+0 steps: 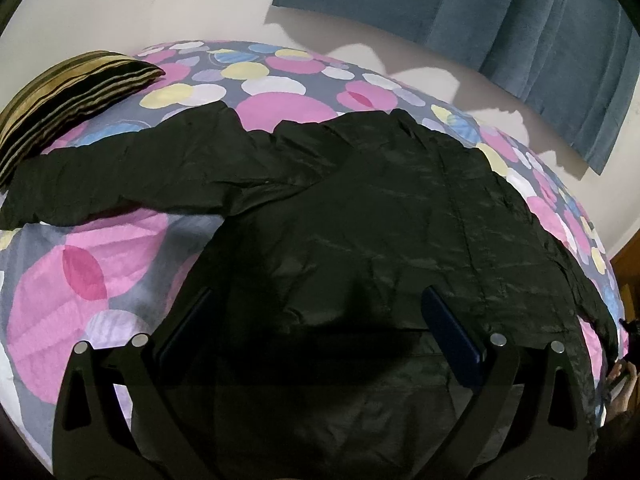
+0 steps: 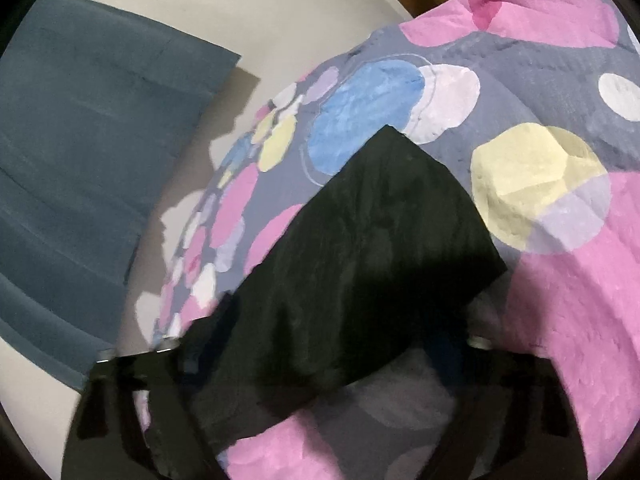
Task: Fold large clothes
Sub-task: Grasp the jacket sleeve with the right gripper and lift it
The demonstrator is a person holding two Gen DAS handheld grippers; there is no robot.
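While the black jacket (image 1: 360,208) lies spread, a striped pillow (image 1: 68,92) touches its sleeve.

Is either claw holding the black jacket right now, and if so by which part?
Neither. The left claw stands open above the black jacket's body; the right claw is open around its sleeve end, not yet closed.

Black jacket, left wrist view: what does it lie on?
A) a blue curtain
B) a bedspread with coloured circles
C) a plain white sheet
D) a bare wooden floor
B: the black jacket is spread flat on the circle-patterned bedspread, a striped pillow behind its sleeve.
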